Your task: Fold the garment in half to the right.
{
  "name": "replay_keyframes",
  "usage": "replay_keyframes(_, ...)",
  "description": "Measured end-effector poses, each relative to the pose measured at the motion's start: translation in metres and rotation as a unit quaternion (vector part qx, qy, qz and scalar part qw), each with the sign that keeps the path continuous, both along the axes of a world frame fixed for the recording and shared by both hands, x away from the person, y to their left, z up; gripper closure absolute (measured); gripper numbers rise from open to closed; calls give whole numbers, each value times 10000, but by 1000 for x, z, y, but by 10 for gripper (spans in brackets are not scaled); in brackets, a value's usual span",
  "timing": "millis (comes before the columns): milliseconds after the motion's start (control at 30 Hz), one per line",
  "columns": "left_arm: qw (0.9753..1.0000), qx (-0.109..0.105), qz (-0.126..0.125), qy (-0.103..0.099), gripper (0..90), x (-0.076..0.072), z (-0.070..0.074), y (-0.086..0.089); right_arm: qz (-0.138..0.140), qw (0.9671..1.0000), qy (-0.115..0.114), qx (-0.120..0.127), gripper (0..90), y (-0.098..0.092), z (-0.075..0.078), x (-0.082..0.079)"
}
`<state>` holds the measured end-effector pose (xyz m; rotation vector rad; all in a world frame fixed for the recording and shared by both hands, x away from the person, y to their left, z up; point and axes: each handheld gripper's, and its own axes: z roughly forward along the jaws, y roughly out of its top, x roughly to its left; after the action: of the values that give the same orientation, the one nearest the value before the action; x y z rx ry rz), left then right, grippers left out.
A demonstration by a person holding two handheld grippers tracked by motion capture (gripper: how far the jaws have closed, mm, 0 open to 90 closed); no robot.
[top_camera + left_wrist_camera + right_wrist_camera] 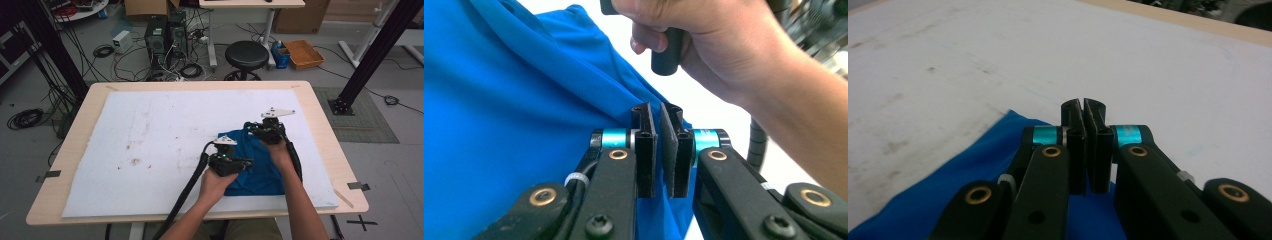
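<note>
Two grippers are at work on one blue cloth (255, 172), which lies on the white mat (150, 145) toward the near right corner of the table (70, 150), its near edge close to the mat's near edge. We judge the work to be folding or arranging the garment.

We find the left gripper (246, 162) on the cloth's near-left part, pointing right across it. In the left gripper view its jaws stand almost together, a thin slit between the pads, with blue fabric (524, 100) directly behind and below them. We cannot tell whether a layer is pinched in that slit.

We find the right gripper (254, 128) at the cloth's far edge, held by the right hand (280, 150). In the right gripper view its jaws are likewise nearly closed, the tips reaching past the cloth's far corner (1008, 120) over bare mat. Blue shows beneath the linkage, but whether fabric is clamped we cannot say.

Progress, as judged: the cloth already sits as a compact, roughly rectangular shape, which suggests at least one fold is in place. Wrinkles and a raised ridge remain near the left gripper. Further folding or smoothing appears outstanding; we see no sign that the piece is finished or set aside.
</note>
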<state>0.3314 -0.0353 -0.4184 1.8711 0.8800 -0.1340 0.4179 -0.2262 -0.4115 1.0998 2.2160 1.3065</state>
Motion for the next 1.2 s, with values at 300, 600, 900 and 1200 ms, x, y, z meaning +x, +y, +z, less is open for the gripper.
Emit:
replay_keyframes(300,9991,359,-237,-15,848,6,-6,-45,-532,9986,64,-40,886,-40,-9,-5)
replay_keyframes(600,9966,343,304,-689,516,10,13,-22,-993,9950,-85,7,516,-65,-8,-20)
replay_keyframes(900,9780,94,914,-1872,369,0,16,92,184,9997,34,-143,631,-67,0,-62)
replay_keyframes(1200,9696,187,1486,-1935,260,-10,4,173,1046,9864,702,-1055,643,-5,-15,-83)
